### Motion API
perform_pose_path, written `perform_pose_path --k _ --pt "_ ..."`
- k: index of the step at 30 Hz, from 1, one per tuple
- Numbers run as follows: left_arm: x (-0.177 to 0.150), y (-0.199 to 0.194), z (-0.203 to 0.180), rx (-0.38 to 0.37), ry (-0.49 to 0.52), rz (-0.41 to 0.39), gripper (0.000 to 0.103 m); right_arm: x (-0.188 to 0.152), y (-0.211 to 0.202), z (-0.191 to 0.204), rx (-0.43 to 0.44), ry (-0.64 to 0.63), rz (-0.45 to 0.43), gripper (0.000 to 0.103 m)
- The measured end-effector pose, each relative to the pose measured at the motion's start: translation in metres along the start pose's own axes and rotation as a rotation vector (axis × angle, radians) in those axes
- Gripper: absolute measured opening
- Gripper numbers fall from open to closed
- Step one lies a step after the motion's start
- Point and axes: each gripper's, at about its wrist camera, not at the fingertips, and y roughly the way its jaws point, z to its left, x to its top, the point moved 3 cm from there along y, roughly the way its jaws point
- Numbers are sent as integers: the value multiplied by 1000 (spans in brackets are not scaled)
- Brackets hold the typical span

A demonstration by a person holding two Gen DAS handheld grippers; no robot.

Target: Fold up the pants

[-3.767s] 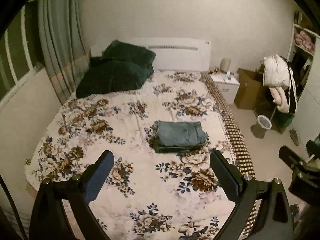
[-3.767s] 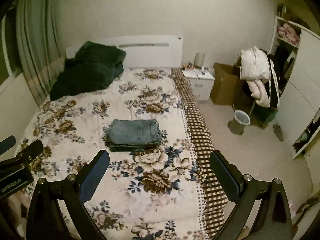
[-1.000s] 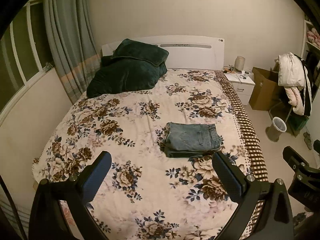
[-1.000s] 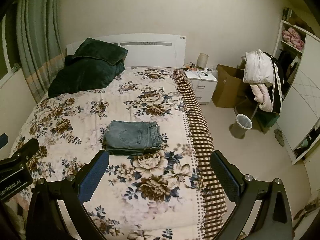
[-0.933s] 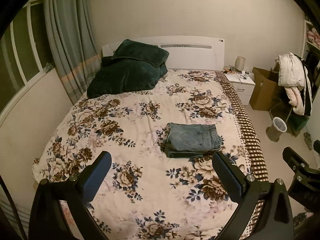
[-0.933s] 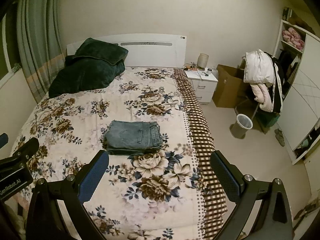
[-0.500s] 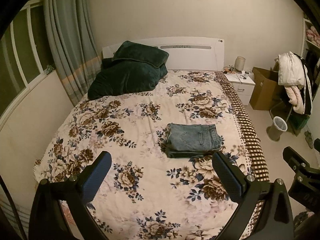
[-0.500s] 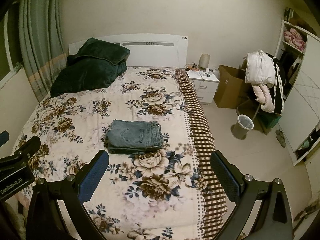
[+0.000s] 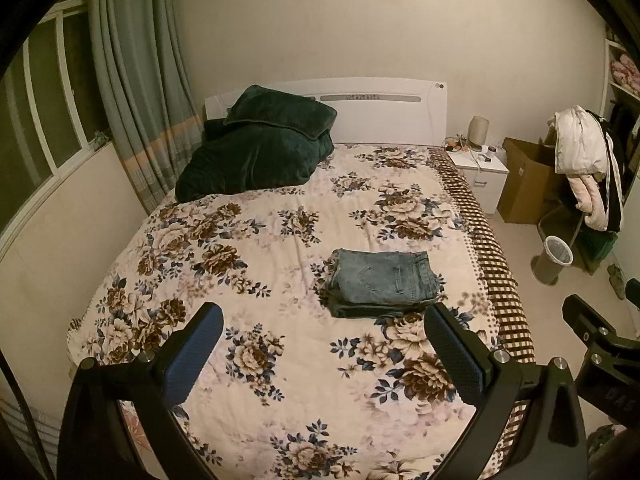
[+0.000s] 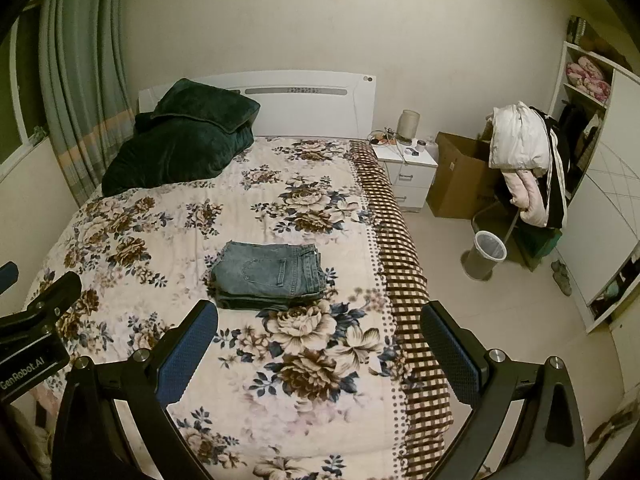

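The blue jeans [image 9: 382, 282] lie folded in a neat rectangular stack on the floral bedspread [image 9: 260, 272], right of the bed's middle; they also show in the right wrist view [image 10: 270, 274]. My left gripper [image 9: 322, 354] is open and empty, held high above the foot of the bed, well short of the jeans. My right gripper [image 10: 318, 346] is open and empty, also above the foot of the bed, to the right of the left one. Neither touches the jeans.
Dark green pillows [image 9: 260, 152] lie at the headboard's left. A white nightstand [image 10: 408, 172], cardboard box [image 10: 460, 176], clothes-laden rack [image 10: 524, 164] and waste bin [image 10: 484, 254] stand on the floor right of the bed. Curtains [image 9: 136, 92] hang at left.
Both grippers have pulled slightly back and up from the bed, so the room looks a little farther away. The jeans have not moved. Both jaws stayed open.
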Motion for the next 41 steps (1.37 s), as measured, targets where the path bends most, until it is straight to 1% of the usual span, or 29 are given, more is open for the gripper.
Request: perform_pose_path --k 11,19,33,37,41 --pt "1 -4 -2 0 -4 4 103 -1 -6 -4 8 12 1 103" --pt "1 -11 -4 9 -7 -1 103 -3 -10 -2 30 26 10 103" --pt "-1 -13 -5 11 -5 -1 103 -2 -11 -2 34 30 9 103" --pt "0 -15 -5 23 -9 -11 103 -3 -11 -3 34 30 8 103" --pt "2 -17 -5 20 -13 -15 103 -3 -11 -2 36 33 9 103"
